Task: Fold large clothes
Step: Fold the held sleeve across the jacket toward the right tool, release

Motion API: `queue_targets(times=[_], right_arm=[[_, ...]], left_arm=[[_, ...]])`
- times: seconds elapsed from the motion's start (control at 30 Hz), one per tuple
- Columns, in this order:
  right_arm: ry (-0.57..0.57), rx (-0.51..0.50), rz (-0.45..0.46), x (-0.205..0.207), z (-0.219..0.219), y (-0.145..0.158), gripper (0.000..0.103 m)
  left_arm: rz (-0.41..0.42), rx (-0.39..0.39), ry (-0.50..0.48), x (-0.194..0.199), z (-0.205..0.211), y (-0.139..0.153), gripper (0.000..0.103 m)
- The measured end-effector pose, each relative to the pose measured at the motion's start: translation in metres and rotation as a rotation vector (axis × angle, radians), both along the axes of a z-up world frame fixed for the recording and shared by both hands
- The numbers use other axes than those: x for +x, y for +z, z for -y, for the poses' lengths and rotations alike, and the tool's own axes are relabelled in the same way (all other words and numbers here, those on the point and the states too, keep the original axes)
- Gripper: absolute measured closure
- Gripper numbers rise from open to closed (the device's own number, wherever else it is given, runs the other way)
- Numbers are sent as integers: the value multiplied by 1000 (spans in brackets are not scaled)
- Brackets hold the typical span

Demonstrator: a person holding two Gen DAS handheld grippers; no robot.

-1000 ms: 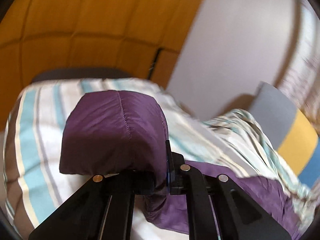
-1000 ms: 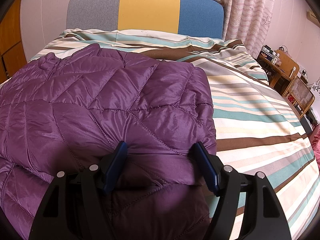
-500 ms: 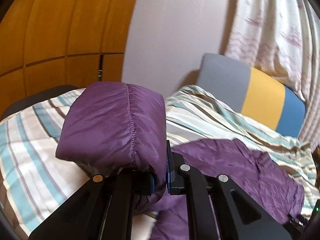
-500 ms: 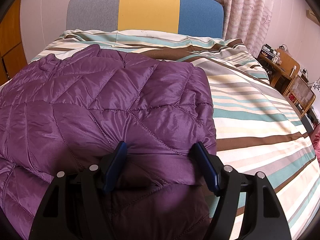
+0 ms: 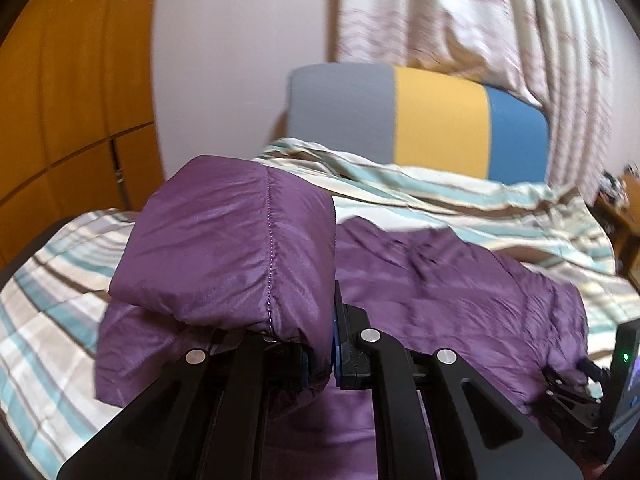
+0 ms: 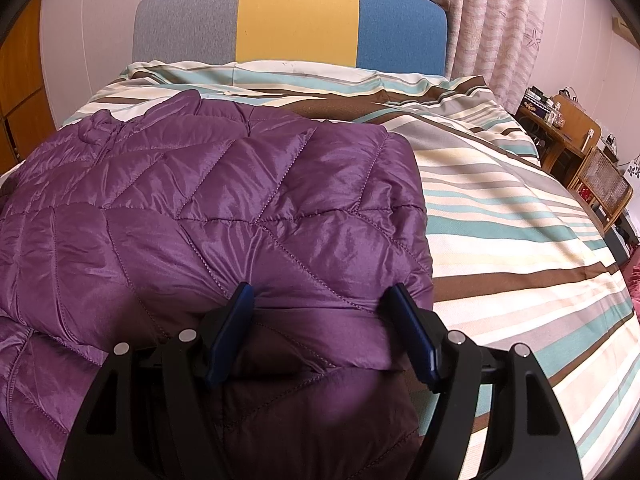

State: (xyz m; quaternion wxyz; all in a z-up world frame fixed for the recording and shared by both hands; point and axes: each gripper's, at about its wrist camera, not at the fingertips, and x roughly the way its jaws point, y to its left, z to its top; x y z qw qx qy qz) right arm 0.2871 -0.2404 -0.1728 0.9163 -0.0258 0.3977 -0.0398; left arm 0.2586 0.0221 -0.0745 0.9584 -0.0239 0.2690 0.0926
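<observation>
My left gripper (image 5: 320, 354) is pinched tight on a fold of the purple quilted jacket (image 6: 224, 208), and the held flap (image 5: 232, 256) bulges up and over the left finger, hiding it. Compared with a second ago, the left camera has swung rightward: then it faced the orange wardrobe (image 5: 68, 92) and the white wall (image 5: 240, 52), while now the grey, yellow and blue headboard (image 5: 432, 120) sits at centre far, with the pink patterned curtain (image 5: 460, 20) above it. The flap keeps the same shape in the grip. More of the jacket's body now shows to the right of the gripper, lying across the striped bedspread (image 6: 500, 220). My right gripper (image 6: 324, 332) has its blue-padded fingers (image 6: 234, 332) spread wide, resting at the near hem of the jacket, with cloth between them but not squeezed; this view matches the earlier frames with no visible shift. The jacket lies flat on the left half of the bed, its collar at the far left. A wooden side table (image 6: 560, 128) stands at the far right.
</observation>
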Motion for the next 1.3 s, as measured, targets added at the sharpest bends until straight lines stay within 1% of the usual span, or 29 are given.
queue_targets(times=[0.1,0.37,0.43,0.57,0.6,0.63,0.67,0.7,0.73,0.77,0.83,0.87,0.9,0.93,1.0,1.03,1.07,1.17,1.2,1.27,1.3], right_arm=[[1,2,1,0,0,0,33],[1,7,4,2,0,0,33],[1,7,4,2,0,0,33],[1,7,5,2,0,0,33],[1,7,5,1,0,0,33],[1,7,5,2,0,0,33],[1,7,5,2,0,0,33],[1,7,5,2,0,0,33],[1,7,5,2,0,0,33],[1,8,5,1,1,0,33],[1,6,5,2,0,0,33],[1,7,5,1,1,0,33],[1,8,5,1,1,0,33],[1,8,6,1,1,-1,33],[1,7,6,1,1,-1,33],[1,7,6,2,1,0,33],[1,8,6,2,1,0,33],[1,9,6,1,1,-1,33],[1,9,6,1,1,-1,33],[0,9,8,0,1,-1,33],[0,11,12,0,2,-1,32]], left_arm=[[-16,24,-51,6,23,-7,95],[-107,100,-183,20,82,-33,95],[-124,122,-187,22,91,-39,94],[-183,119,-220,27,98,-50,94],[-188,119,-225,27,99,-52,92],[-189,114,-238,27,101,-53,79],[-187,102,-259,26,102,-52,69],[-180,94,-272,25,104,-51,52],[-155,93,-284,21,106,-49,46],[-137,103,-289,18,109,-47,46],[-140,110,-302,17,114,-46,46],[-146,93,-312,17,115,-45,46],[-150,74,-322,16,115,-45,43],[-152,26,-347,14,114,-44,32],[-131,-33,-384,6,114,-40,22],[-119,-40,-398,3,115,-39,22],[-109,-30,-410,-1,117,-37,22],[-97,33,-412,-13,119,-33,22],[-95,35,-410,-16,117,-33,22],[-89,13,-392,-26,102,-33,22],[-91,-1,-369,-30,91,-34,18]])
